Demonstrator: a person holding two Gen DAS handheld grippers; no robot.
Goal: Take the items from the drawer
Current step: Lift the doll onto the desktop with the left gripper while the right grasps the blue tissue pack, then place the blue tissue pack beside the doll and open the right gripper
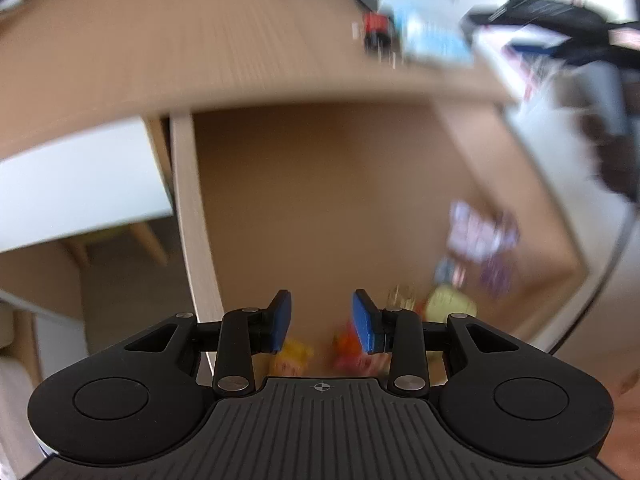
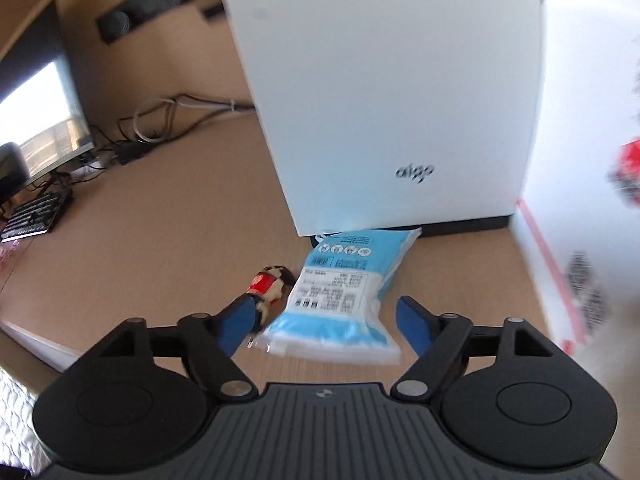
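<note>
In the left wrist view, the open wooden drawer (image 1: pixel 320 200) lies below my left gripper (image 1: pixel 322 326). Its blue pads stand apart with nothing between them. Blurred items sit near the drawer's front: a yellow packet (image 1: pixel 292 356), an orange-red packet (image 1: pixel 348 346), a yellow-green item (image 1: pixel 450 306) and a purple-white packet (image 1: pixel 478 236). In the right wrist view, a blue-white packet (image 2: pixel 340 296) lies flat on the desk between the pads of my right gripper (image 2: pixel 326 320). That gripper is open and its pads stand clear of the packet. A small red-black item (image 2: pixel 270 282) rests by its left finger.
A white computer case (image 2: pixel 380 100) stands just behind the packet. To the left on the desk are a monitor (image 2: pixel 40 120), a keyboard (image 2: pixel 34 216) and cables (image 2: pixel 160 120). The drawer's pale side wall (image 1: pixel 192 220) runs along its left.
</note>
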